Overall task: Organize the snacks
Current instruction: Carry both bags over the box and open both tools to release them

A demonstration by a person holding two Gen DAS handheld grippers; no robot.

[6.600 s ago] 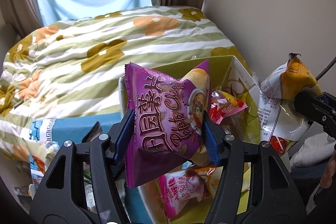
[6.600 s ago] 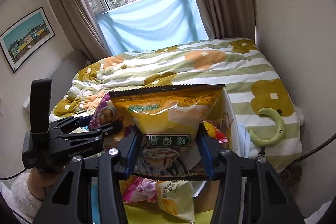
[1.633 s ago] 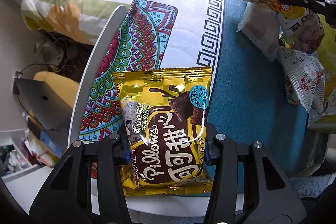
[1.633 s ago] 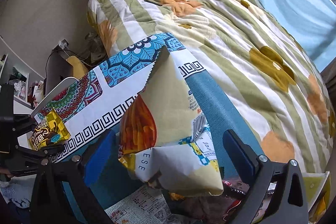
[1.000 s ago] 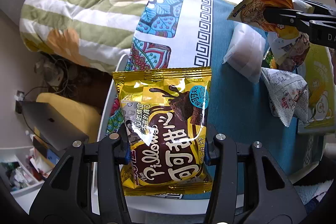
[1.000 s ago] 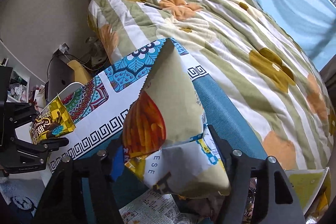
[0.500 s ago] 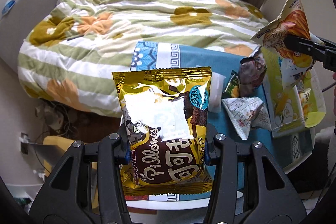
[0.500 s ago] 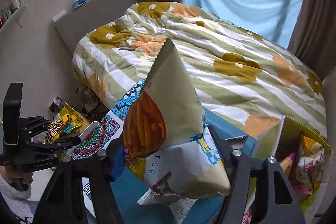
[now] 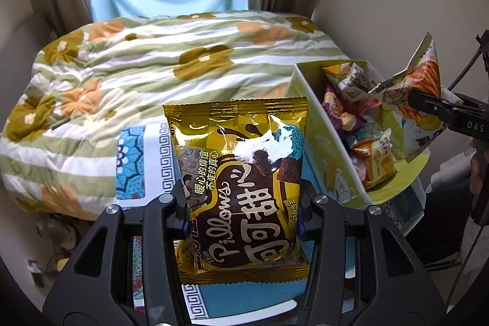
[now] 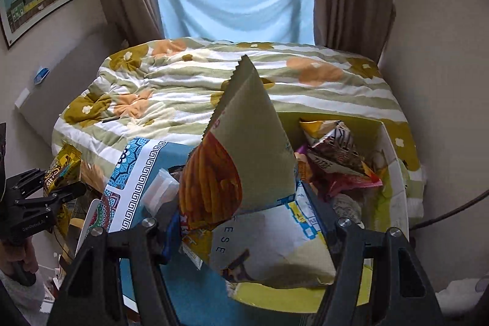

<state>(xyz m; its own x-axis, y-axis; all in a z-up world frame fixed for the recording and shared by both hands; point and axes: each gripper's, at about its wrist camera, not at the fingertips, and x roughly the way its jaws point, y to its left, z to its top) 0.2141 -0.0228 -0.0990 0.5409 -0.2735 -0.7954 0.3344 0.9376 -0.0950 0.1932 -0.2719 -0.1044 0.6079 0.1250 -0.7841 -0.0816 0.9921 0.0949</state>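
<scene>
My left gripper (image 9: pixel 243 211) is shut on a gold and brown Pillows chocolate snack bag (image 9: pixel 241 182), held upright above the table, left of the box. A beige bag of cheese sticks (image 10: pixel 250 182) sits between the pads of my right gripper (image 10: pixel 241 222), which is shut on it at the box's near left side. The yellow-green snack box (image 9: pixel 333 148) holds several packets. In the left wrist view the right gripper (image 9: pixel 428 106) hangs over the box with the cheese stick bag (image 9: pixel 412 100). The right wrist view shows the left gripper (image 10: pixel 70 188) at far left with the gold bag (image 10: pixel 59 167).
A table with a blue patterned cloth (image 10: pixel 134 176) carries the box and a white packet (image 10: pixel 160 191). Behind it lies a bed with a striped flowered quilt (image 9: pixel 137 75). A wall stands right of the box, and a person's hand (image 10: pixel 15 258) grips the left handle.
Both grippers rose with their bags and swung from the table's left end toward the box. The views now face the window, and the loose packets on the cloth have dropped out of the left view.
</scene>
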